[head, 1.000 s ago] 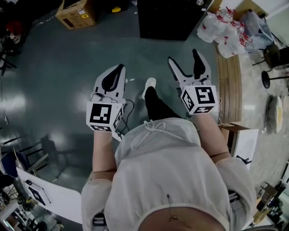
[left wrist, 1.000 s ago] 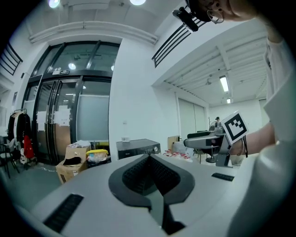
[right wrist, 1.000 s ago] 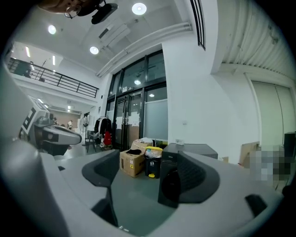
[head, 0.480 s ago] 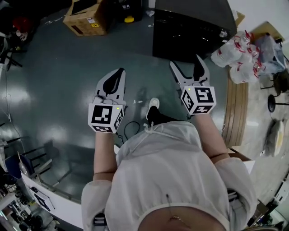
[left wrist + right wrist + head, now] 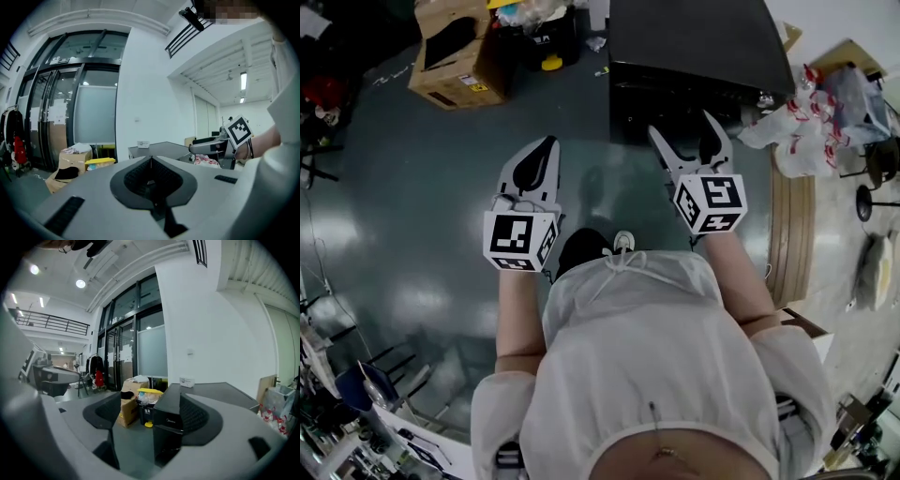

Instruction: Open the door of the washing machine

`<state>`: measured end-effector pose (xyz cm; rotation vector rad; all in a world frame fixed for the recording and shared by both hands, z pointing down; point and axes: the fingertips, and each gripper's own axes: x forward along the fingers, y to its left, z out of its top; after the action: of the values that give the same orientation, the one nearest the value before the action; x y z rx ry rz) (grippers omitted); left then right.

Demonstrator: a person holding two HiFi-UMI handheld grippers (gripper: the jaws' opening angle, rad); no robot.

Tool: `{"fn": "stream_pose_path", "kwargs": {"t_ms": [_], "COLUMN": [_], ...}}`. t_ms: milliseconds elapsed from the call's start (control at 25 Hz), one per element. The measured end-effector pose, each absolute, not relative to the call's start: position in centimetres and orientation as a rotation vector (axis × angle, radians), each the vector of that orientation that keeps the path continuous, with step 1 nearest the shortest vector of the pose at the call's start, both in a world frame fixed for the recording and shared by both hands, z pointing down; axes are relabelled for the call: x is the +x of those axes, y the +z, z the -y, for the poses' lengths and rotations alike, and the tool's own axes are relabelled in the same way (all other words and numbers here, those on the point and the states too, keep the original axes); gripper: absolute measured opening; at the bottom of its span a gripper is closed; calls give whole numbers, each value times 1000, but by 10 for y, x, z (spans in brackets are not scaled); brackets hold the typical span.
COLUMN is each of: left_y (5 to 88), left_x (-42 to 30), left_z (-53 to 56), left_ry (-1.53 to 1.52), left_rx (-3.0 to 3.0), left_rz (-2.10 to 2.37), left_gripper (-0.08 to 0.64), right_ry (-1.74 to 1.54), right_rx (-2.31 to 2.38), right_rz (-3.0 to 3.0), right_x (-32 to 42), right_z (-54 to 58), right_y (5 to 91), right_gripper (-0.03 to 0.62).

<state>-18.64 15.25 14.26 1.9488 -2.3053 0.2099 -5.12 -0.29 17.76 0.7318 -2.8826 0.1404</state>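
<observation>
The washing machine (image 5: pixel 694 56) is a black box-shaped unit on the floor ahead of me, top centre in the head view. Its dark front corner (image 5: pixel 169 425) shows between the right gripper's jaws, still well away; I cannot make out the door. My right gripper (image 5: pixel 682 125) is held in the air short of the machine, its jaws spread with nothing between them. My left gripper (image 5: pixel 549 142) hangs to the machine's left, jaws closed together and empty. The left gripper view shows the machine's top (image 5: pixel 159 149) beyond the closed jaws (image 5: pixel 151 161), and the right gripper (image 5: pixel 220 147) off to the side.
A cardboard box (image 5: pixel 450 52) and a yellow-lidded bin (image 5: pixel 539 28) stand on the floor left of the machine. White plastic bags (image 5: pixel 797 122) and a long wooden board (image 5: pixel 792 216) lie to its right. Glass doors (image 5: pixel 126 352) lie behind the box.
I have walked forward: the machine, box and bags have slid down the head view and grown nearer. Both grippers keep the same pose and jaw state.
</observation>
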Motion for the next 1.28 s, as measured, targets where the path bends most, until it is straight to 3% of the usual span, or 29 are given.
{"fn": "stream_pose_path", "kwargs": {"t_ms": [520,1280], "left_y": [209,440], "left_x": [-259,-294], "left_z": [12,81], "left_ry": [310,438], "left_rx": [2297,2417], "left_rz": [1828,1344], "left_gripper": [23,23], "right_ry": [450,894], "right_rx": [1151,1431], "right_rz": [2503,1912], "right_x": [-91,-126], "right_z": [96,114], "right_y": [280,588], "right_gripper": [373,319]}}
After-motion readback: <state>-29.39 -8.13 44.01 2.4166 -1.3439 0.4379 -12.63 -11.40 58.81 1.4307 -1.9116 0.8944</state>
